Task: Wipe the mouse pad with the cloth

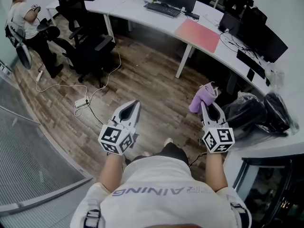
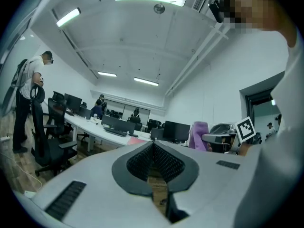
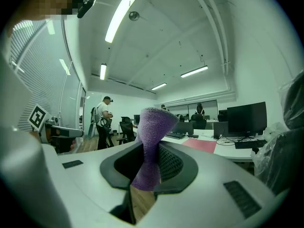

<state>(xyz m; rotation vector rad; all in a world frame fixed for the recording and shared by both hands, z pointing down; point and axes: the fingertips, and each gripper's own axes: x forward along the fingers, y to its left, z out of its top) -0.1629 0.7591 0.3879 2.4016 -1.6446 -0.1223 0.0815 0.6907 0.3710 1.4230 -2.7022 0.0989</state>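
My right gripper [image 1: 208, 107] is shut on a purple cloth [image 1: 203, 98], which sticks up and out past its tips; in the right gripper view the cloth [image 3: 151, 144] fills the gap between the jaws. My left gripper [image 1: 134, 106] is shut with nothing in it, and its black pads [image 2: 153, 159] meet. Both grippers hang at waist height over the wooden floor, well short of the desk. The pink mouse pad [image 1: 198, 34] lies flat on the curved white desk [image 1: 142, 13] ahead and is seen again as a thin pink strip [image 3: 205, 145].
A keyboard [image 1: 162, 9] and monitors stand on the desk beyond the pad. Black office chairs [image 1: 90, 46] stand at the left, with a power strip [image 1: 81, 103] and cables on the floor. Black bags [image 1: 259, 113] lie on the desk at the right. A person [image 1: 26, 25] stands far left.
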